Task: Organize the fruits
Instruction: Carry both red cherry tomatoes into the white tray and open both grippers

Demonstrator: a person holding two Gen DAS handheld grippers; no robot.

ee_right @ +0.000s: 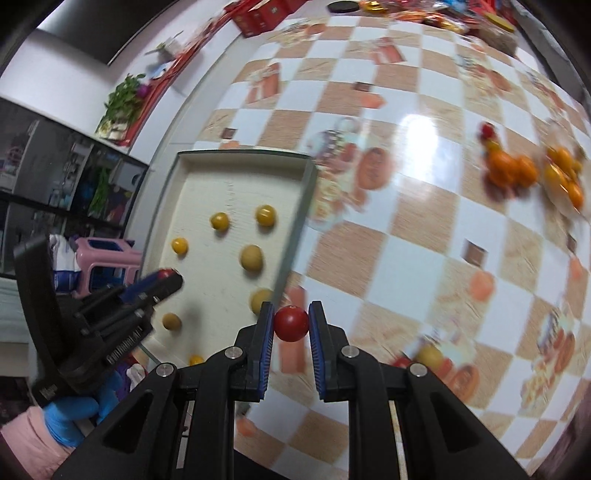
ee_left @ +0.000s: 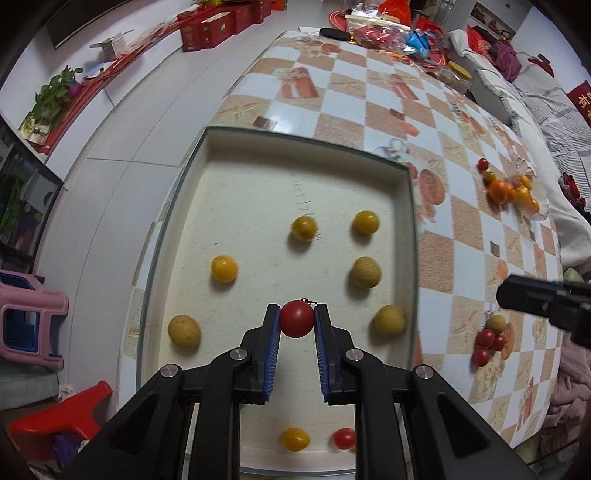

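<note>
Checkered orange-and-white glossy tablecloth (ee_left: 369,107) is covering the table and filling most of both views; its far end is carrying a blurred heap of red and blue packaging (ee_left: 391,29) that is hard to make out. White floor tiles (ee_left: 110,122) are lying to the left, with red cartons (ee_left: 210,26) along the wall, a pink plastic stool (ee_left: 29,321) and a red plastic stool (ee_left: 59,417), the latter cut off by the lens edge.

Shallow cream rectangular tray (ee_left: 207,155) is sitting at the table's left edge. Its near rim is being hidden by the left gripper (ee_left: 296,325). In the tray, nine loose fruits are showing in the left wrist view: three dull tan round fruits (ee_left: 184,329), five yellow cherry tomatoes (ee_left: 223,268) and one small red cherry tomato (ee_left: 344,438).

Left gripper is closing its blue-padded fingers (ee_left: 271,332) on a red cherry tomato (ee_left: 296,323), holding it over the tray's middle. Right gripper (ee_right: 291,325) is pinching a second red cherry tomato (ee_right: 291,324) above the tablecloth, just beside the tray's right wall.

Two loose fruit clusters are lying on the cloth well right of the tray: a blurred orange-and-yellow pile (ee_left: 509,190) and a nearer group of red tomatoes (ee_left: 487,341); counts there cannot be told.
</note>
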